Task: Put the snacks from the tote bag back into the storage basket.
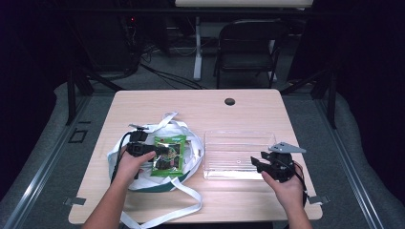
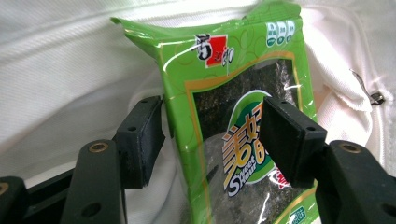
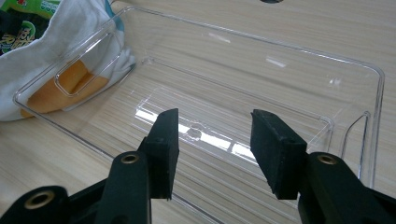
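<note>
The left gripper [image 1: 160,151] reaches over the white cloth bag [image 1: 143,181] lying on the left half of the wooden table [image 1: 248,107]; its jaws straddle a green seaweed snack packet [image 2: 233,116] that rests on the bag; one pad [image 2: 140,140] sits just beside the packet's edge, the other [image 2: 289,140] lies over its printed front, and whether they press on it I cannot tell; the right gripper [image 3: 215,140] hovers at the near rim of a clear plastic tray [image 3: 299,46] just right of the bag, jaws parted fairly wide with nothing between them
</note>
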`<state>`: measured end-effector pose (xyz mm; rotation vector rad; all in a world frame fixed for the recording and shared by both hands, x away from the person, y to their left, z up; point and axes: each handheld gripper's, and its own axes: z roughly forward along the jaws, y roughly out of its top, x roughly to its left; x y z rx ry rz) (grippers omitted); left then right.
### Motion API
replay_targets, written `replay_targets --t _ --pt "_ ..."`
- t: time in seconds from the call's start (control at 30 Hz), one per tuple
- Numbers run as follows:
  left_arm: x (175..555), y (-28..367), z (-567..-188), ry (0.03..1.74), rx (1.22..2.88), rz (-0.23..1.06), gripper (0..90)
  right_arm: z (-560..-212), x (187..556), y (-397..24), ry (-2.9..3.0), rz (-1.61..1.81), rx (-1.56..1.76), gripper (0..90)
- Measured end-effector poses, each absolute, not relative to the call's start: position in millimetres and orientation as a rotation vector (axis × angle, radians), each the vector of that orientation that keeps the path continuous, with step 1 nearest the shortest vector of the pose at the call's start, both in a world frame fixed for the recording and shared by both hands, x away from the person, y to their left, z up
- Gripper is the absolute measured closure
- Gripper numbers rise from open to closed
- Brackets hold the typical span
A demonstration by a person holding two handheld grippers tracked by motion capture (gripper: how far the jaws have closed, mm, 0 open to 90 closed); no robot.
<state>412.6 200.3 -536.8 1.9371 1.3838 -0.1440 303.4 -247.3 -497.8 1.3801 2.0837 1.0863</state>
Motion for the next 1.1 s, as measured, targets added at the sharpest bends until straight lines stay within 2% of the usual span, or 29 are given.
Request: replay_targets --t 0.5,1.1 --pt "414.0 194.1 -543.3 1.348 1.956 -0.214 39.8 -498.0 302.4 -248.1 2.074 1.088 1.383 52.4" --pt "409.5 202.9 -528.1 1.265 1.949 -0.220 58.8 -498.9 303.4 -249.8 2.061 1.094 1.399 52.4"
